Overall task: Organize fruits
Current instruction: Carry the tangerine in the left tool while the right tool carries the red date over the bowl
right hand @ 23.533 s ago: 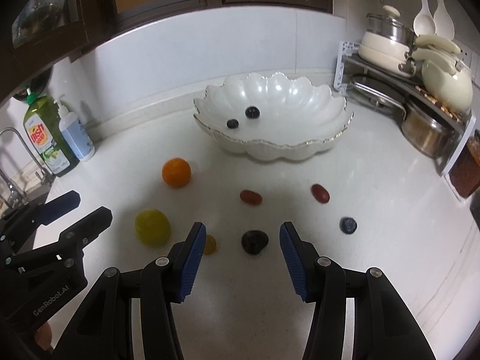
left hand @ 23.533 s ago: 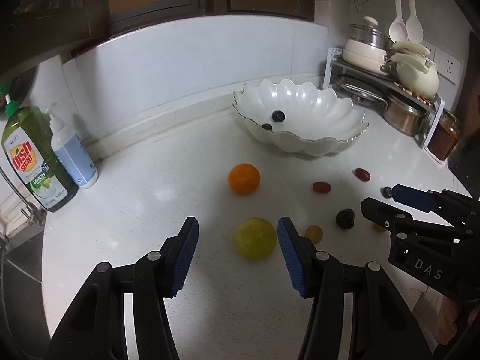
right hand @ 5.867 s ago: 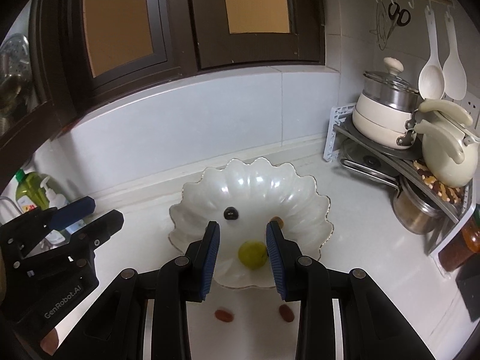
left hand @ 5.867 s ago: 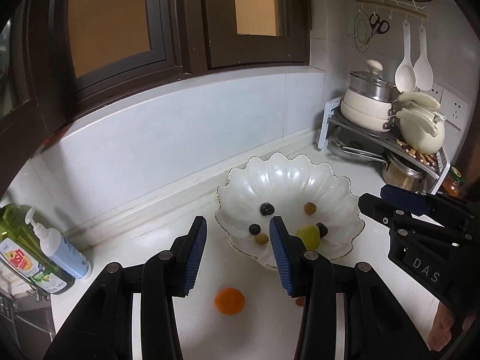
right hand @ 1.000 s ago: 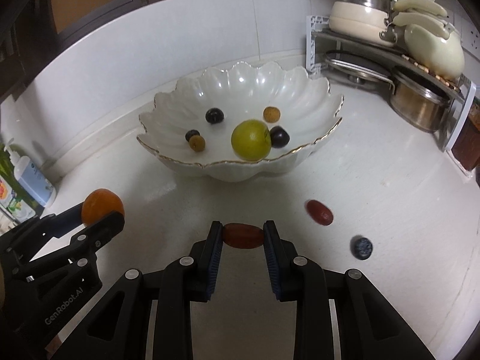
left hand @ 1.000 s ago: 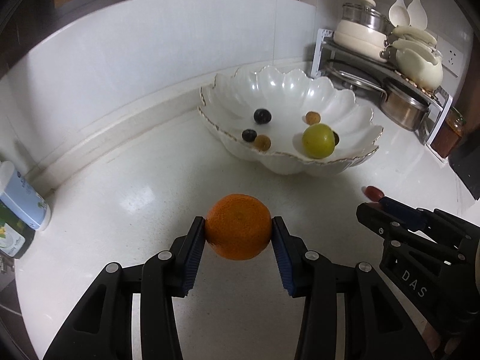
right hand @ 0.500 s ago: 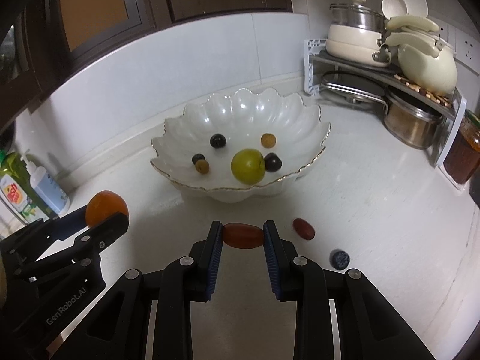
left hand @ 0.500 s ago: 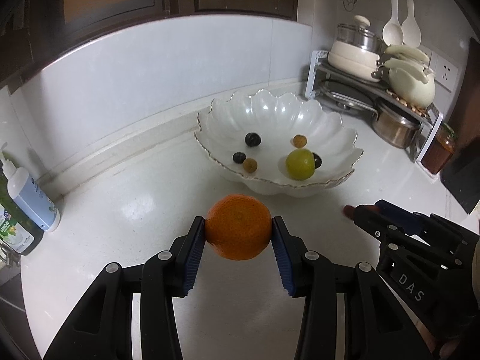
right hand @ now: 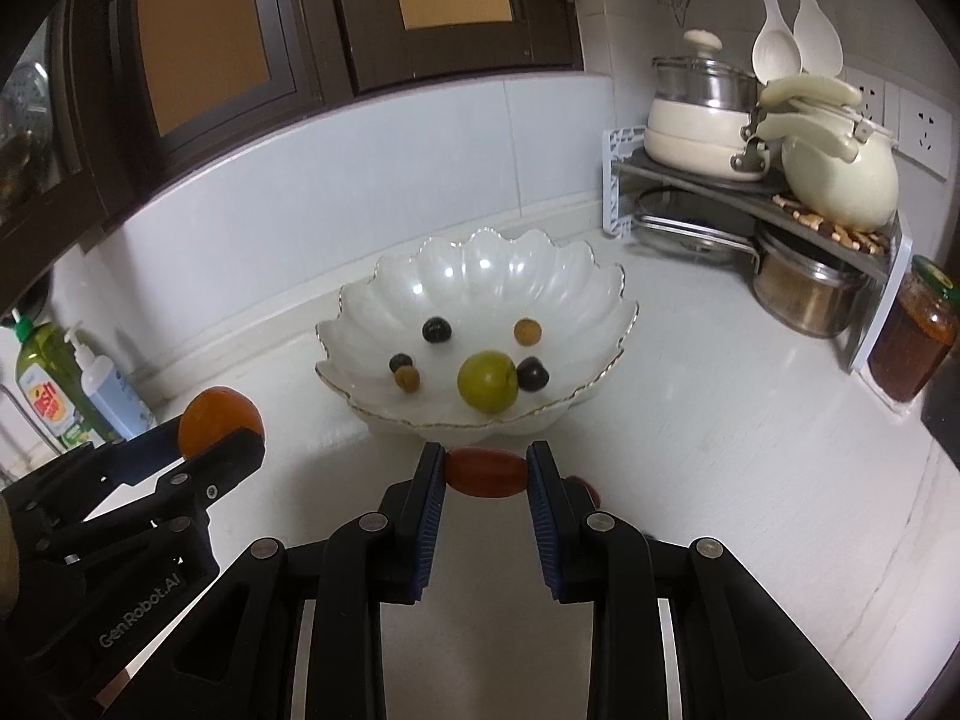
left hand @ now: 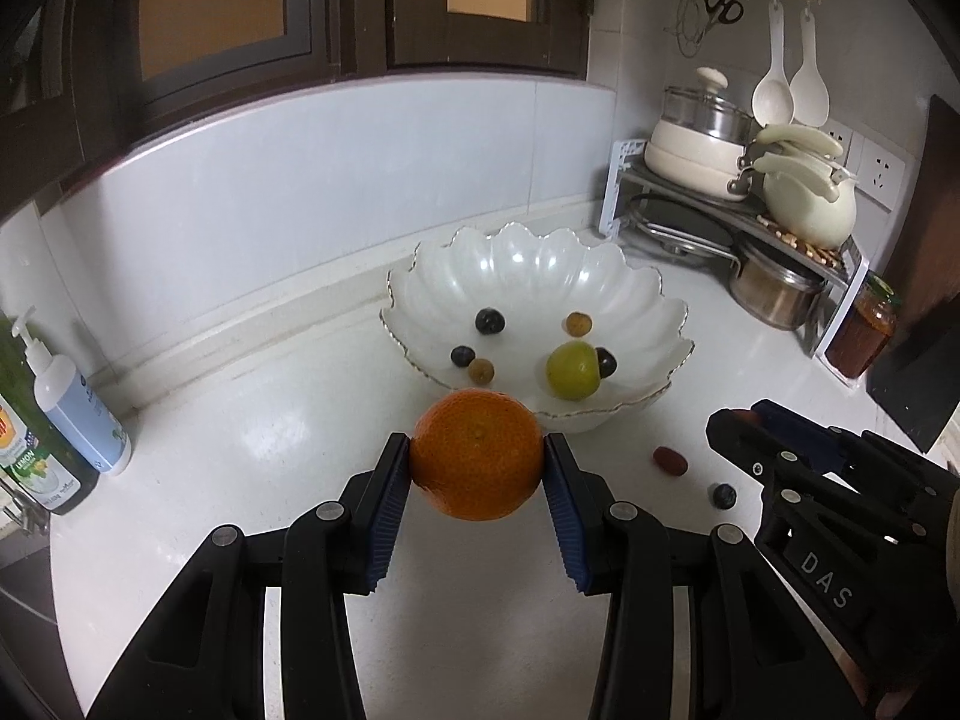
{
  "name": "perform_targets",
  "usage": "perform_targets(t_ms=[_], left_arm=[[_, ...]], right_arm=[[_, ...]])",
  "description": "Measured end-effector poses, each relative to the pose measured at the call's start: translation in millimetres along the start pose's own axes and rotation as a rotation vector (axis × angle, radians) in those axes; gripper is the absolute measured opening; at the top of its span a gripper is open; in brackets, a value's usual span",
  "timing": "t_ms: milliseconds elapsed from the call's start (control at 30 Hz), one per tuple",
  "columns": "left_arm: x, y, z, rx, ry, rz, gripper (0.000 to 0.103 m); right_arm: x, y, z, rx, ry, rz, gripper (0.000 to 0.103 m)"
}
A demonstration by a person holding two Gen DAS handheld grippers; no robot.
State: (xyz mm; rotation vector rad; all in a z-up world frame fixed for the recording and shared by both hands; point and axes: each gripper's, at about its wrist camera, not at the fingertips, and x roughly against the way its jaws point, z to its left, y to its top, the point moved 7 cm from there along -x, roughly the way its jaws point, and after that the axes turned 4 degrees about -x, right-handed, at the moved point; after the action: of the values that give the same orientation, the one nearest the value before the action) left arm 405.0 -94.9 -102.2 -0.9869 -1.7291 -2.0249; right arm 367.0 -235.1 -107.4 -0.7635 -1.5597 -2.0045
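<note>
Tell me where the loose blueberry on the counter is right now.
In the left wrist view, the blueberry lies on the white counter at lower right, just right of the red oval fruit and in front of the scalloped bowl, beside the right gripper.

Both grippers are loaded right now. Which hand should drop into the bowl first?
Right, probably. The right gripper holds the small red fruit just short of the bowl rim, centred on it. The left gripper with the orange sits off to the bowl's left.
</note>
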Motion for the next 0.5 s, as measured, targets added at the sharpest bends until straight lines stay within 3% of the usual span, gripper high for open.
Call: perform_targets(t_ms=[500], left_arm=[[16.5,24.8,-8.9,-0.006,0.019,-0.061,0.044]], right_arm=[[20.4,25.4,-0.3,0.033,0.024,-0.062,0.029]])
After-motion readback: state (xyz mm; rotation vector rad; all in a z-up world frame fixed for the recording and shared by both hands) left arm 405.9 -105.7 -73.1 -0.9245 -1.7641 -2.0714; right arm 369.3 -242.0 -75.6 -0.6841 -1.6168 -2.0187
